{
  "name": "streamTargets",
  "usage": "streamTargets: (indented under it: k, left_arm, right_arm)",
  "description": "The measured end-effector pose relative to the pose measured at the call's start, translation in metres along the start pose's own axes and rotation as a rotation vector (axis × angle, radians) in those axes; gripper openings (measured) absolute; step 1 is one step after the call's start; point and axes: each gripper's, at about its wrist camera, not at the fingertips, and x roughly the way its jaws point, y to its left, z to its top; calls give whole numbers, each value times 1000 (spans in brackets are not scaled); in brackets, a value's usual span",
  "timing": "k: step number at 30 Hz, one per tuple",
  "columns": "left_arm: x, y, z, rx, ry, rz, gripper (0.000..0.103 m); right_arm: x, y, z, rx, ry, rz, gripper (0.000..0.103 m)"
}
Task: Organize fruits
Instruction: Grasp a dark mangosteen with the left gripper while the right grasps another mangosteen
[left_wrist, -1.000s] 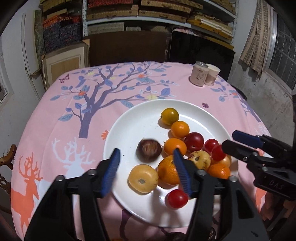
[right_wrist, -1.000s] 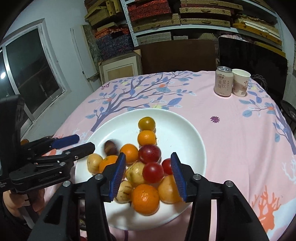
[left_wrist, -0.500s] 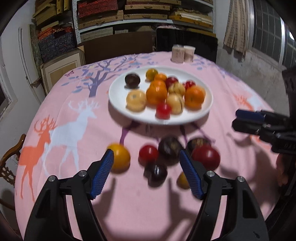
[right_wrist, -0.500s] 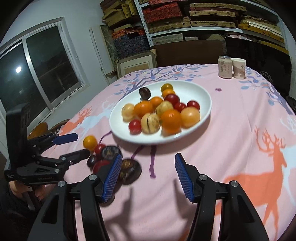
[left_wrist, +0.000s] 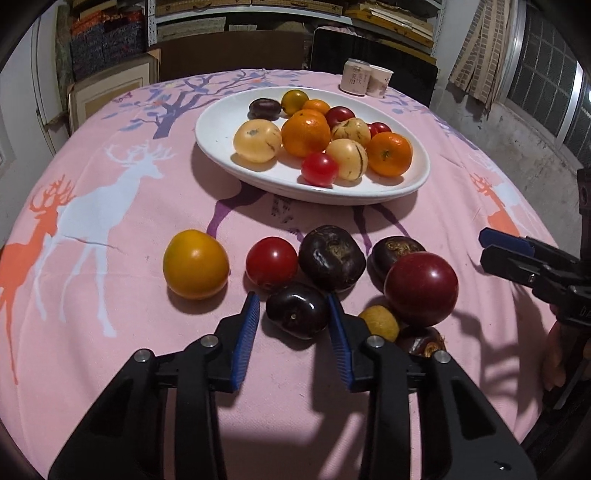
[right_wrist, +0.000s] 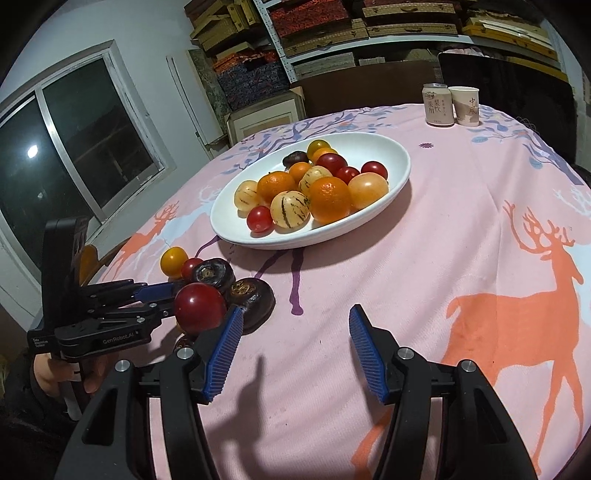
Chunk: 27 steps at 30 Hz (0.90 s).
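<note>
Now left tool (left_wrist: 293, 314) closing around dark plum (left_wrist: 297, 310) on tablecloth (left_wrist: 110, 295)

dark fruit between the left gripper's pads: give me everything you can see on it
The dark fruit is small, rounded, slightly flattened, with glossy purple-black skin and a tiny pale dot on its front. It lies on the pink tablecloth, off the plate, nearest fruit in the loose cluster. It sits between the blue ribbed pads of the left gripper, whose jaws are closing; the right pad looks at its skin, the left shows a slim gap. Behind it, a larger dull dark fruit and a red tomato sit close; contact unclear.
</note>
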Motion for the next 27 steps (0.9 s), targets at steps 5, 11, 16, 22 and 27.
streamTargets:
  k: [5,11,16,22,27]
  left_arm:
    - [-1,3,-1,-28,-8,-9,32]
    - [1,2,1,-22,2,-14,42]
    - [-4,9,0,-55,-27,-34,31]
    - [-20,7,-2,-55,-109,-34,31]
    - [-26,5,-4,-49,-137,-40,31]
  right_arm:
    - [2,12,-2,-58,24,24,60]
    - [6,33,-10,-172,71,80,60]
    - [9,60,-22,-281,115,132,60]
    - [25,94,-30,-382,169,80,60]
    - [39,100,-27,-375,225,74,49]
